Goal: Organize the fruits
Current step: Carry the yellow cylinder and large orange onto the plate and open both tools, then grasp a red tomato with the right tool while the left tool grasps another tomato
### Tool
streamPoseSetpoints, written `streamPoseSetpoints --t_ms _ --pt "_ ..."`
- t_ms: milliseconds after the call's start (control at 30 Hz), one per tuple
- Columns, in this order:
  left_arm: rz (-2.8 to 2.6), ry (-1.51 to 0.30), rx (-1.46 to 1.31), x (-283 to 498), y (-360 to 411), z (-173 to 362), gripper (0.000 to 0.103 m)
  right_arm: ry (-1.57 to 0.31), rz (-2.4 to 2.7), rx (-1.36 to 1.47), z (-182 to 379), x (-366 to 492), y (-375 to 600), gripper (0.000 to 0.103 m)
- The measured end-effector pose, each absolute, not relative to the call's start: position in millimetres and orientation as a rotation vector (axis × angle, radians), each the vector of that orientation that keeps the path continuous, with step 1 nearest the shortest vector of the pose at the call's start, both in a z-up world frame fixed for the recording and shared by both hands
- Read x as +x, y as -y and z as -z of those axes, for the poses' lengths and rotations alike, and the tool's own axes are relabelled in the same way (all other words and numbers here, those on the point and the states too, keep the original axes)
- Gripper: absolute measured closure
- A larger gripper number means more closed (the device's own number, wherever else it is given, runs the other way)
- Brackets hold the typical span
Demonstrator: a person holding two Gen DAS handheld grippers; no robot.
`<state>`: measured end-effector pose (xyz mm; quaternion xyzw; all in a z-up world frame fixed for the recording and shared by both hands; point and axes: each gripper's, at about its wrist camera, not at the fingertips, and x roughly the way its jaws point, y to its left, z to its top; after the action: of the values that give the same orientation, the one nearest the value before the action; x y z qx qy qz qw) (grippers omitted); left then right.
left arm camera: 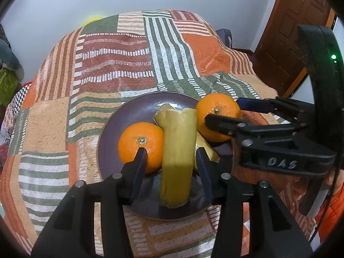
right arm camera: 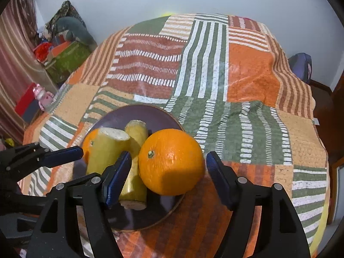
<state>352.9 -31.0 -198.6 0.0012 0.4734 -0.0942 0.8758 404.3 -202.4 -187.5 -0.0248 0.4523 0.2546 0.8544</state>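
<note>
A dark purple plate (left arm camera: 111, 133) (right arm camera: 159, 116) lies on the patchwork cloth and holds two yellow-green cane pieces and two oranges. My left gripper (left arm camera: 171, 157) is open, its pads either side of the upper cane piece (left arm camera: 178, 150) (right arm camera: 103, 148) without clear contact. That piece rests across the lower cane piece (left arm camera: 163, 112) (right arm camera: 134, 182), beside the left orange (left arm camera: 139, 144) (right arm camera: 89, 142). My right gripper (right arm camera: 168, 161) (left arm camera: 223, 111) is open around the right orange (right arm camera: 172, 161) (left arm camera: 217, 111) at the plate's right edge; gaps show on both sides.
The patchwork cloth (left arm camera: 111, 64) (right arm camera: 247, 75) covers the whole surface and drops off at its far and side edges. Boxes and clutter (right arm camera: 64, 60) stand on the floor at the left. A wooden door (left arm camera: 296, 21) is at the right.
</note>
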Motion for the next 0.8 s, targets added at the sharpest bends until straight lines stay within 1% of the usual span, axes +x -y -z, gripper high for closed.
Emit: streamPoseSetpoints --t_ms 300,433,533,633,800 --pt "0.172 -0.927 -0.012 321 18 164 0.056 -0.877 -0.528 -0.081 150 369 208 0.034" --pt "0.149 -0.876 -0.004 296 9 141 0.047 -0.819 -0.534 -0.09 126 341 211 0.034" --pt "0.14 -0.847 0.003 274 2 127 0.044 -0.788 -0.546 -0.084 113 318 213 0.033" --pt "0.122 -0.824 0.021 252 -4 116 0.037 -0.765 -0.553 -0.077 106 293 213 0.033" --pt "0.111 -0.826 0.018 217 -17 110 0.036 -0.752 -0.56 -0.074 107 256 210 0.033"
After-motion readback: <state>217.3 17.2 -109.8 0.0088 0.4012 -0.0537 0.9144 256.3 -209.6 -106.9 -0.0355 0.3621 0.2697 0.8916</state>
